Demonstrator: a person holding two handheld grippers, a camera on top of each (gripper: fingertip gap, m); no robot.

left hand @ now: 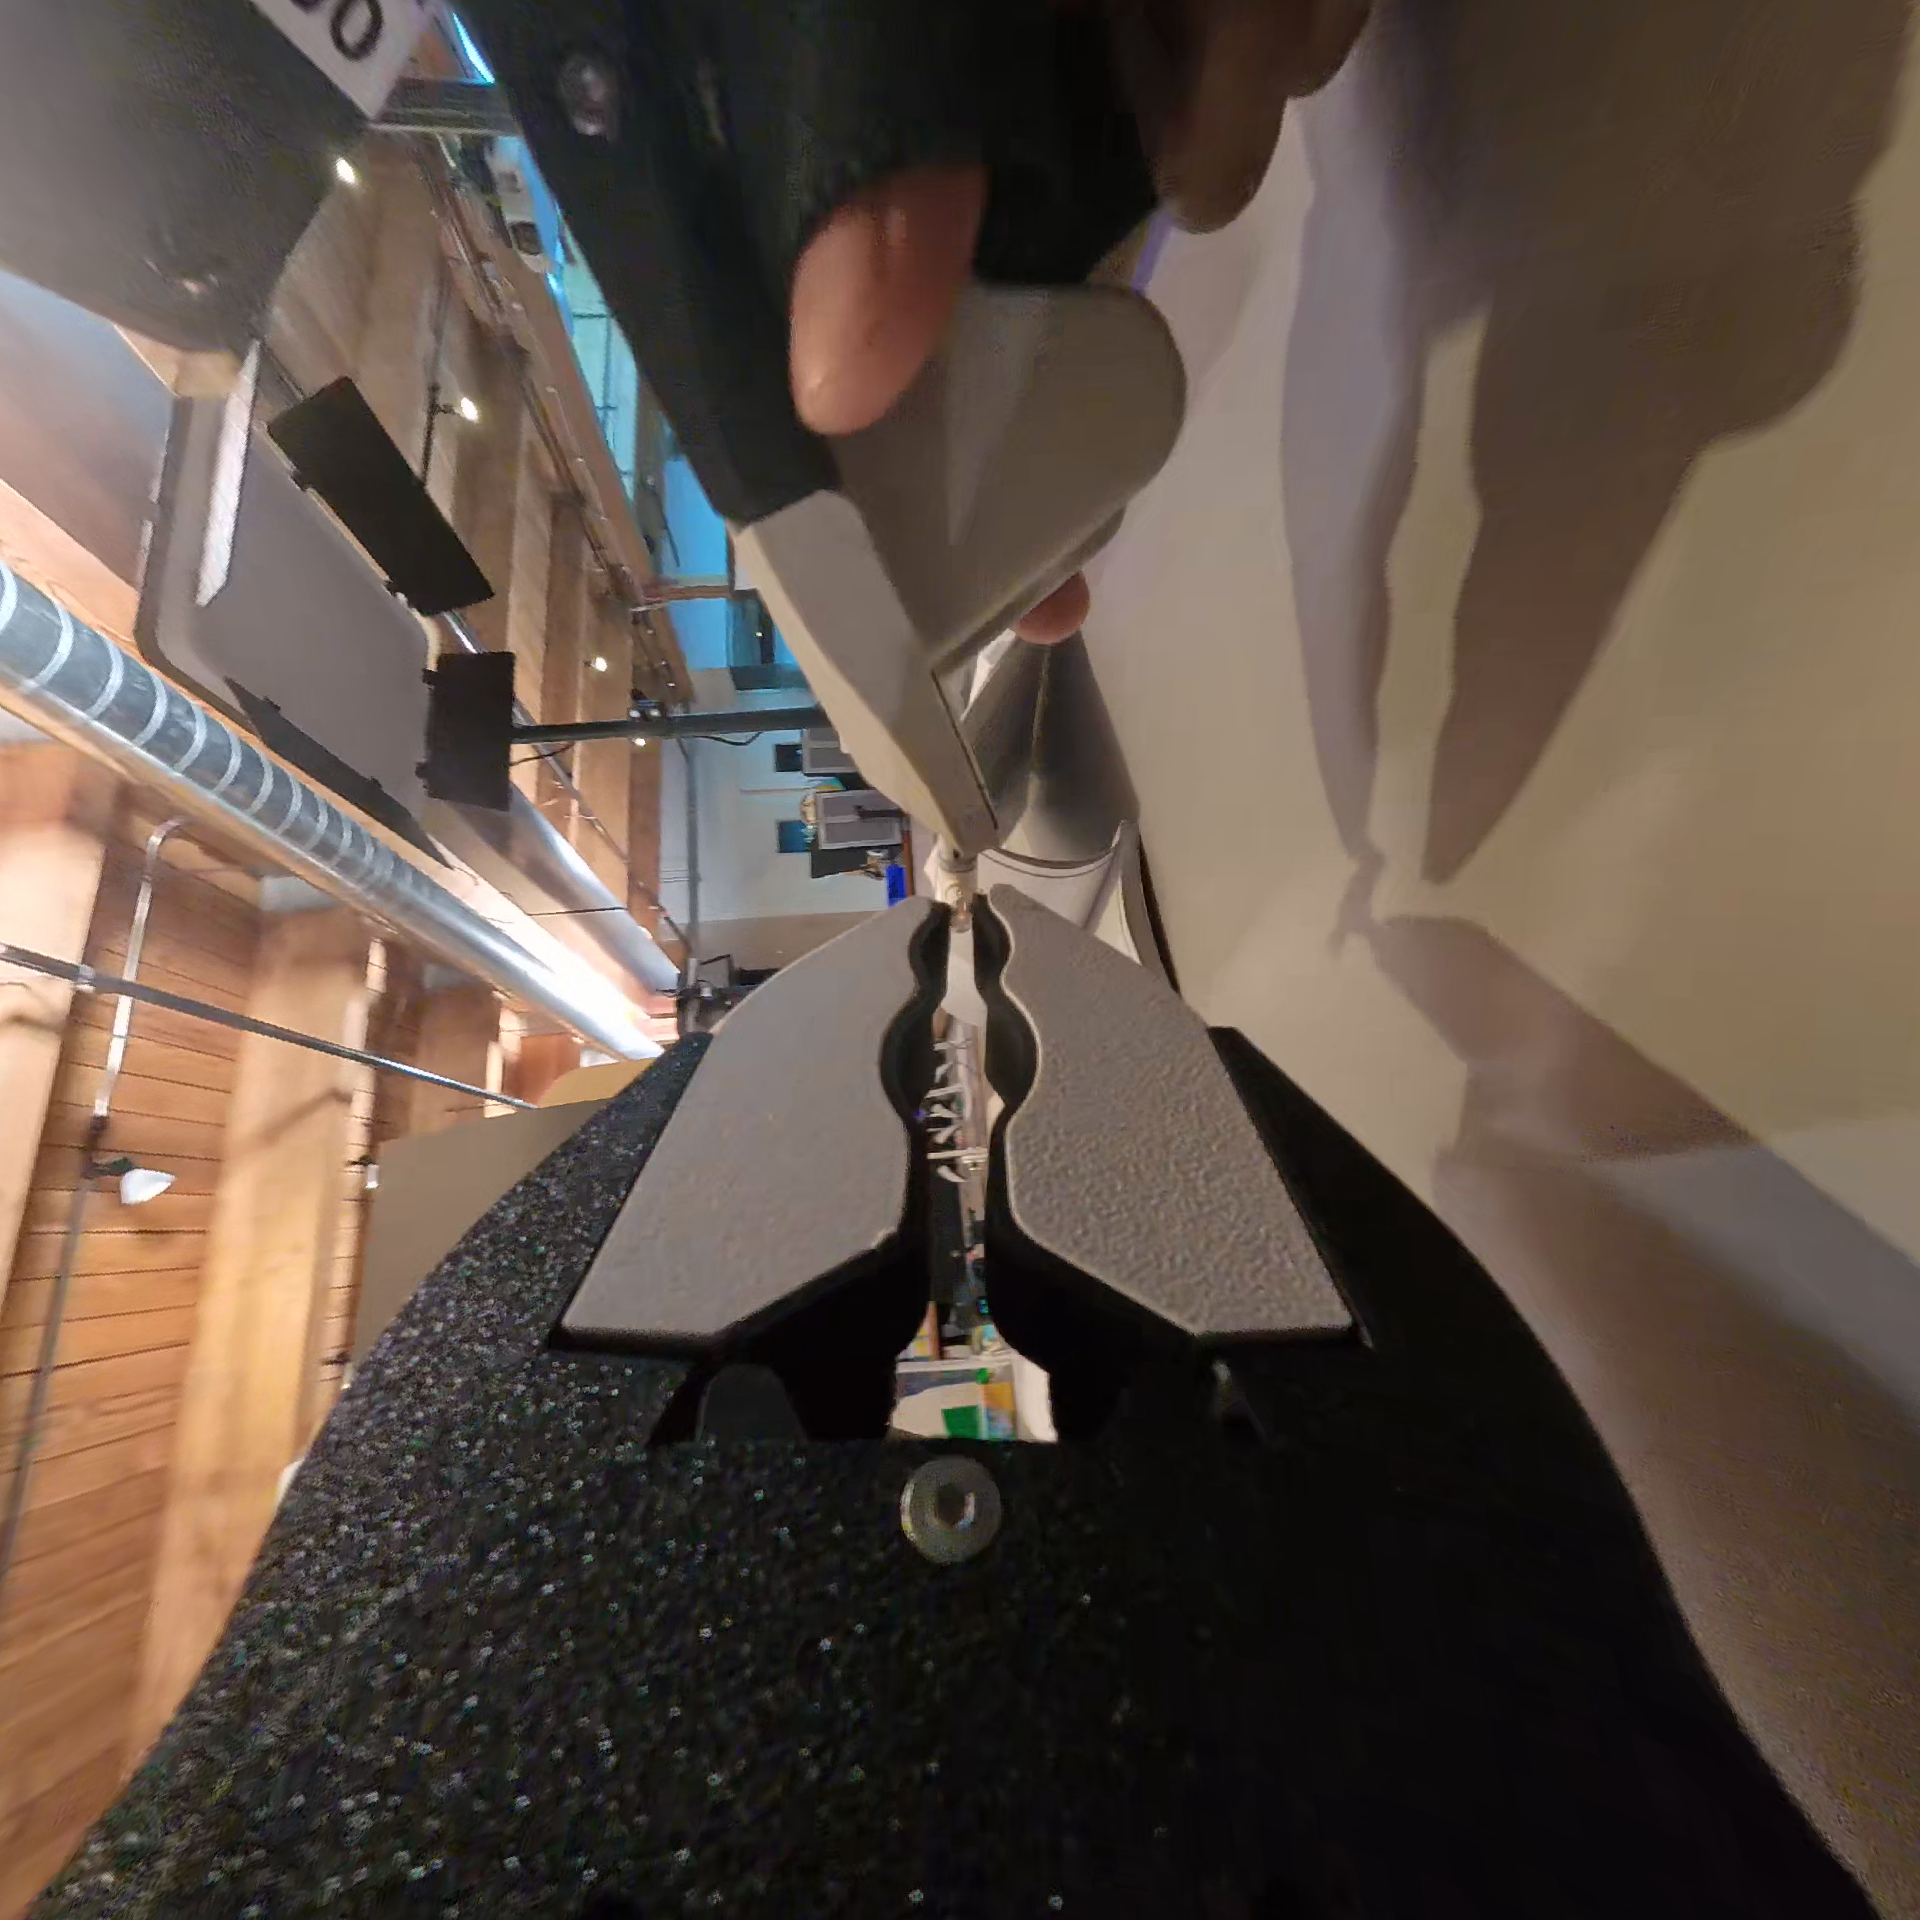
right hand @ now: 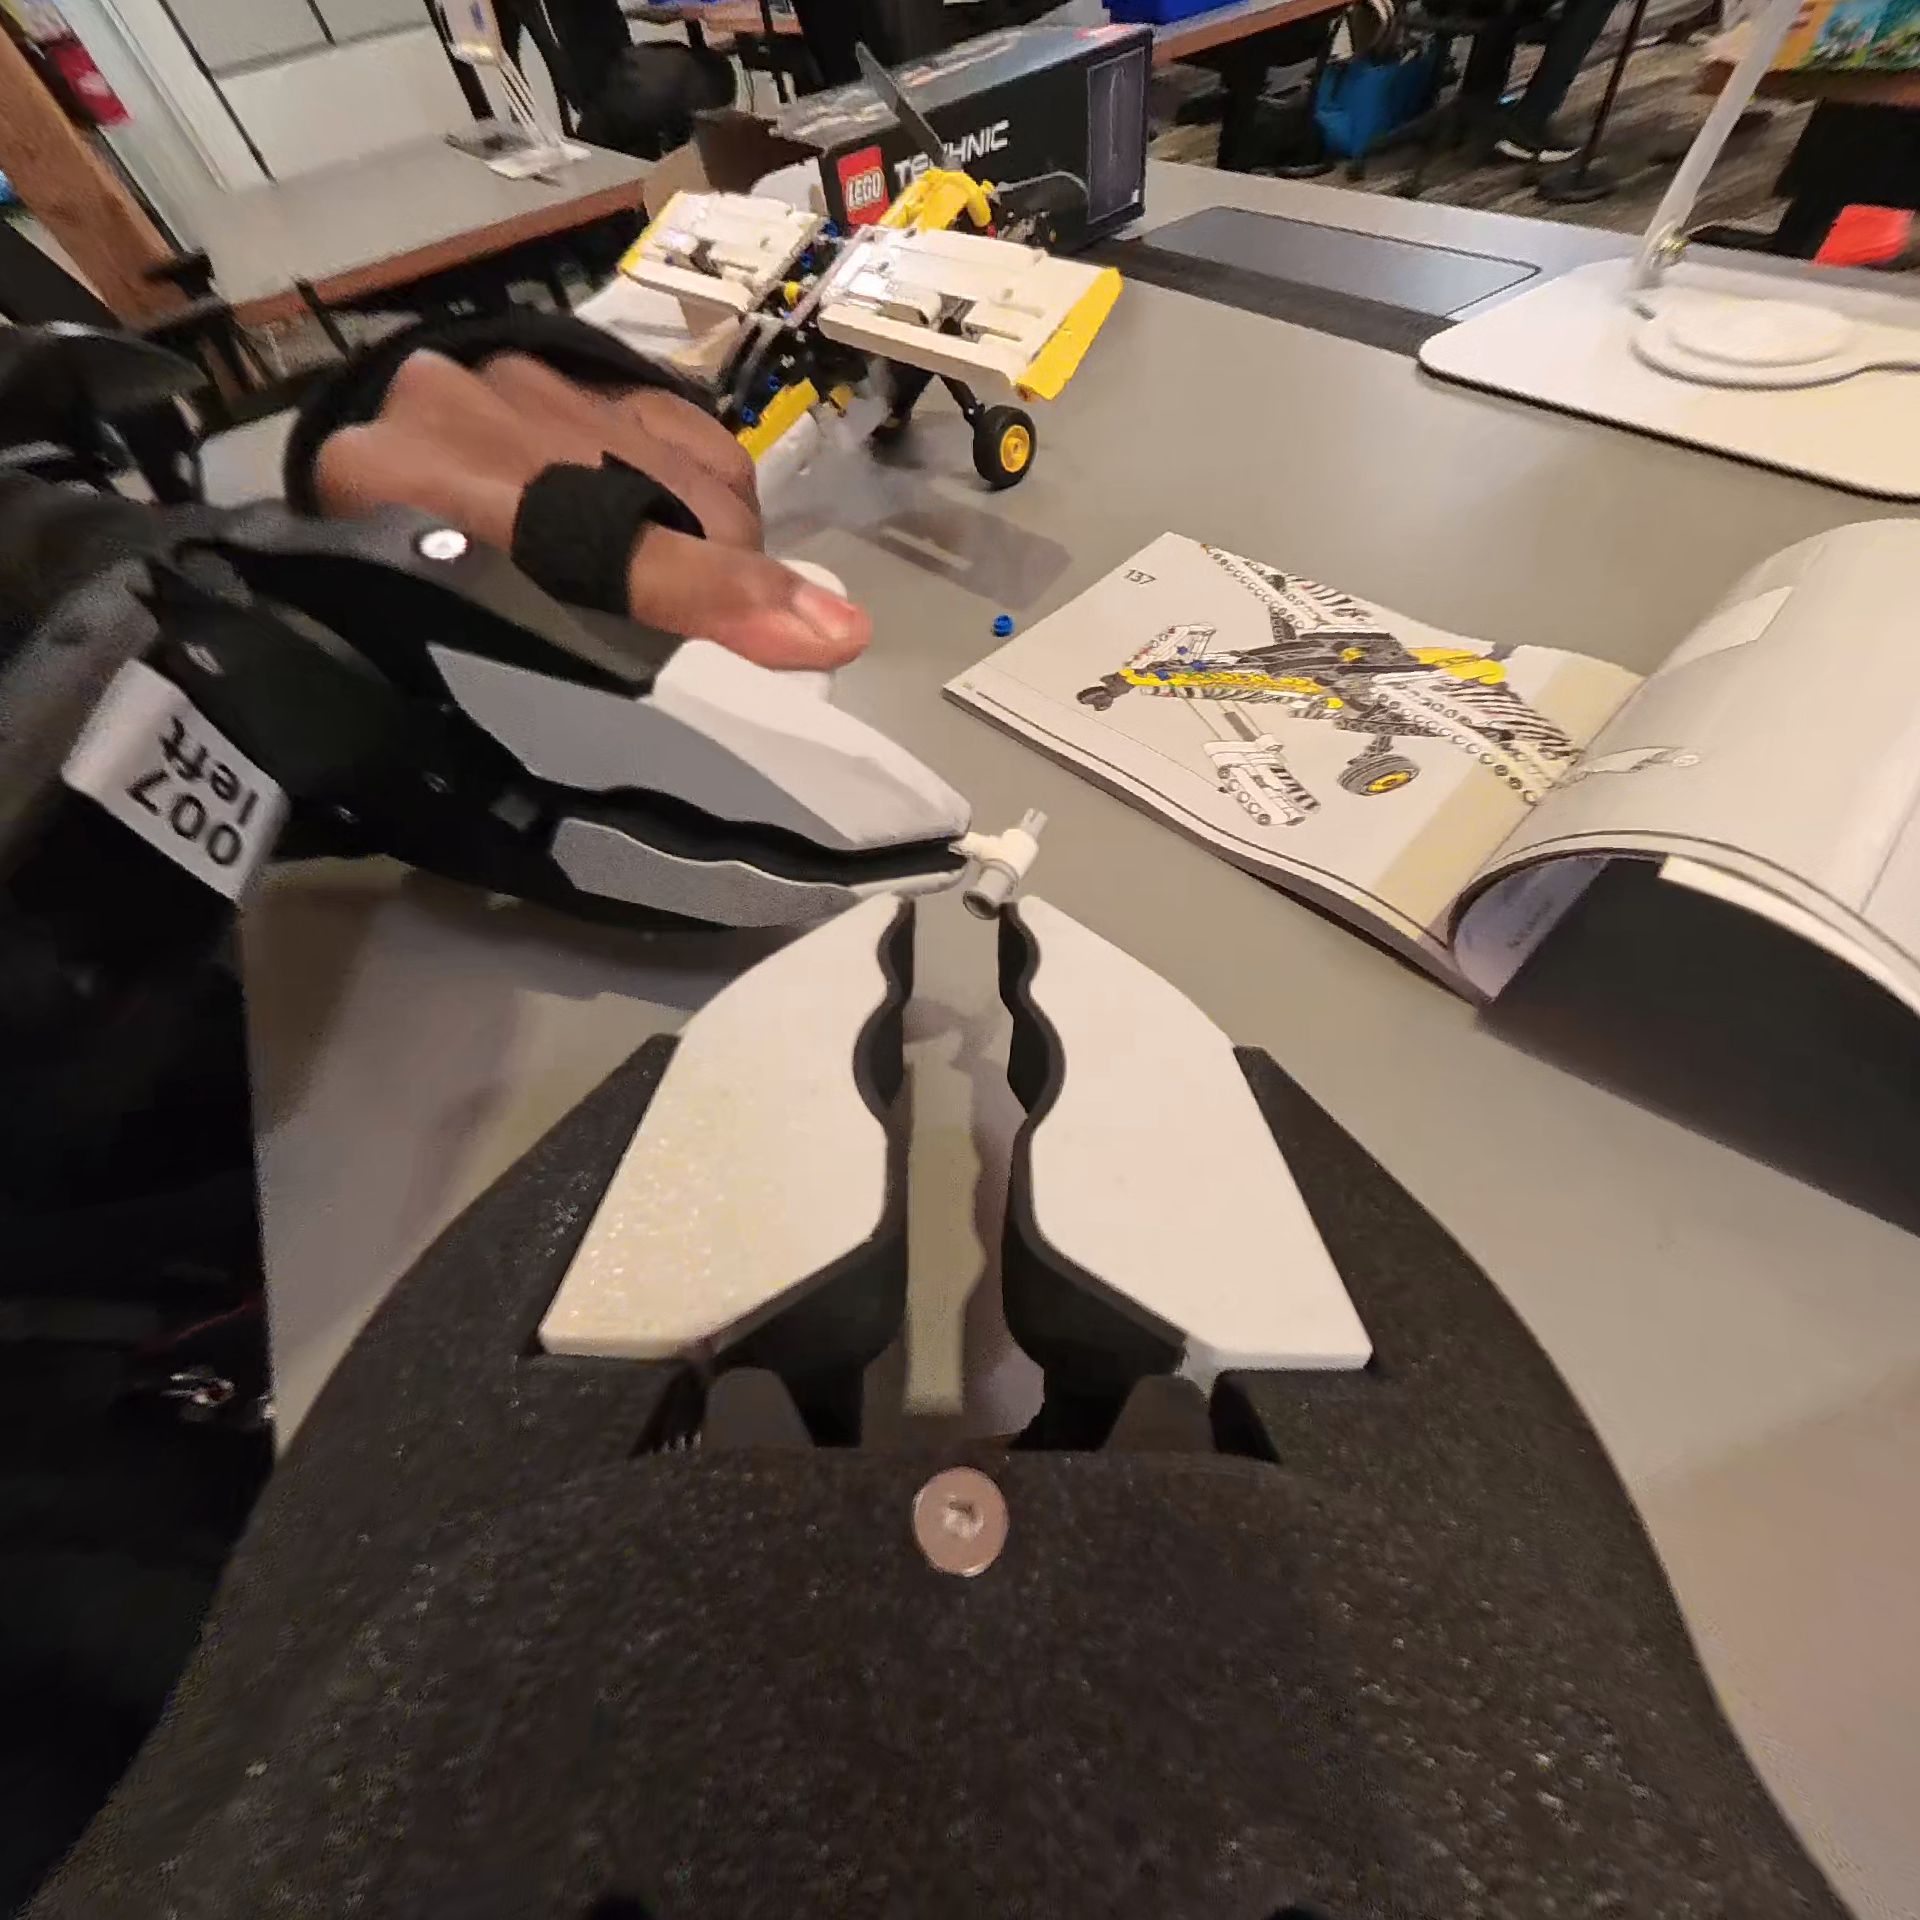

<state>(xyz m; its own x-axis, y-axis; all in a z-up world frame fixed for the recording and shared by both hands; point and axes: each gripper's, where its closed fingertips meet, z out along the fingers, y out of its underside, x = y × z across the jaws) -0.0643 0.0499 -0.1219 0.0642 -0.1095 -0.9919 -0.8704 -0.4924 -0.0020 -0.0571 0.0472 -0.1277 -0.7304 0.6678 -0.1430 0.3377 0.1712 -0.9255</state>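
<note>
My left gripper [left hand: 961,914] is shut on a small white connector piece [left hand: 956,902], pinched by one stub at the very fingertips. The right wrist view shows the same: the left gripper [right hand: 961,836] reaches in from the left and holds the T-shaped white connector [right hand: 1006,850] just above the grey table [right hand: 1299,478]. My right gripper [right hand: 956,920] is open, with its tips right under the connector's lower end. Its pads do not press on the piece. In the left wrist view the right gripper [left hand: 987,842] comes in from above, tip to tip with mine.
A white and yellow brick-built plane [right hand: 873,301] stands at the back, with a black box [right hand: 997,135] behind it. An open instruction booklet [right hand: 1299,717] lies to the right. A tiny blue piece [right hand: 1001,623] lies loose nearby. A white lamp base [right hand: 1714,353] sits far right. The grippers are tip to tip, or close to it.
</note>
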